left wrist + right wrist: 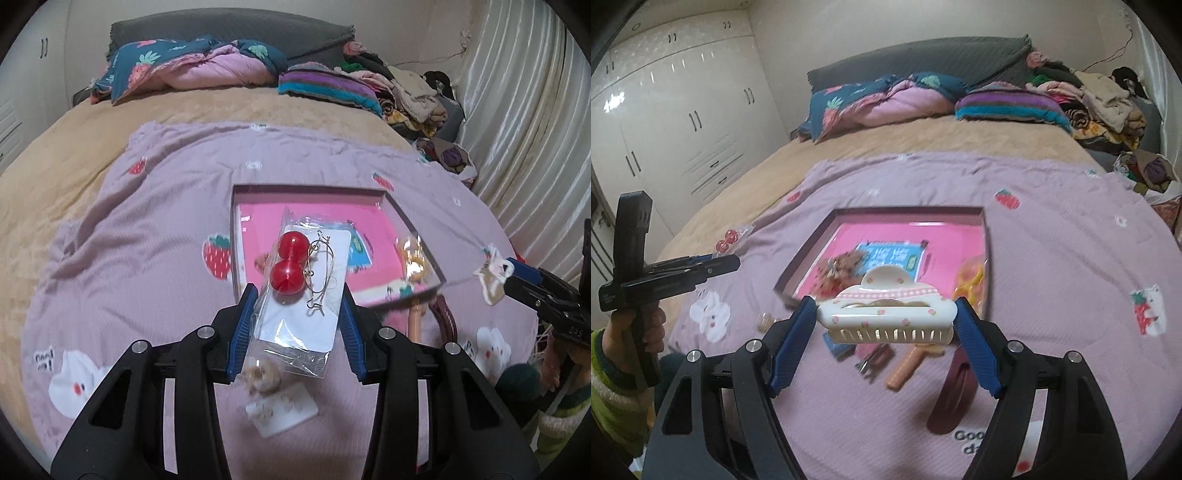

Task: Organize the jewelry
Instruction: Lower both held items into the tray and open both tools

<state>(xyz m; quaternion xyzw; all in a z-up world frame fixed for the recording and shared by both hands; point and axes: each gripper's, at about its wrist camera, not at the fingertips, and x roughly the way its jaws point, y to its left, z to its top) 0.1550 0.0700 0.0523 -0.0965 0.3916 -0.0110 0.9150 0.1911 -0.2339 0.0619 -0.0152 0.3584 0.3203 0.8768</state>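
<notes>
A lilac blanket (1052,258) printed with strawberries is covering the bed, and on it a shallow box (886,213) with a pink floor is sitting, already holding a brown fuzzy piece (836,271), a yellow piece (971,280) and a blue card (886,258). The step in hand looks like carrying two more items to that box at once. The right gripper (886,317) is holding a white hair claw (884,314) crosswise, its fingers clamped on the claw's two ends, above the box's near edge. The left gripper (298,299) is gripping a clear bag of red ball earrings (299,280) on a white card, fingers pressing the bag's sides, also near the box's front rim. Loose things are lying on the blanket in front of the box: a brown strap (955,395), a peach stick-like piece (908,365), a small earring card (282,411). The next move probably calls for reaching each load over the rim, lowering it onto bare pink floor and spreading the fingers without dragging the pieces already inside.
</notes>
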